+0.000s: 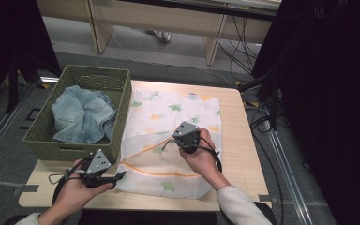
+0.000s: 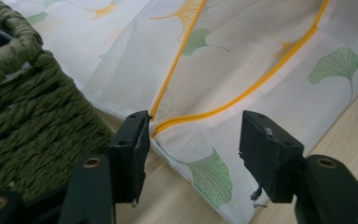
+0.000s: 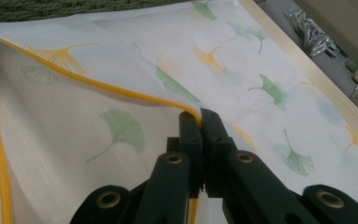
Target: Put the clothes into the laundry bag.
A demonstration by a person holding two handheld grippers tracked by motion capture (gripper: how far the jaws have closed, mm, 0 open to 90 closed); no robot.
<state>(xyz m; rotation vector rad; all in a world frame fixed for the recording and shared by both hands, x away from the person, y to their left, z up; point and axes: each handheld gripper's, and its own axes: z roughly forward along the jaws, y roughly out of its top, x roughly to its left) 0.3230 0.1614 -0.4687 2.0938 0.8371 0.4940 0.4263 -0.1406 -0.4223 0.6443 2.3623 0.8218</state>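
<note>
- My right gripper is clamped on the mesh bag's yellow edge.
- My left gripper: jaws apart at the bag's near-left corner.
- High view adds jeans in the basket.

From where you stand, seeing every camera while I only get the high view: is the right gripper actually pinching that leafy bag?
Observer: Yes, the right gripper is shut on the bag's yellow edge.
Operator: And the left one?
Observer: The left gripper is open, its jaws either side of the bag's corner where the yellow edge ends.
Operator: Is it near the basket?
Observer: Very; the basket wall sits right beside its one jaw.
</note>
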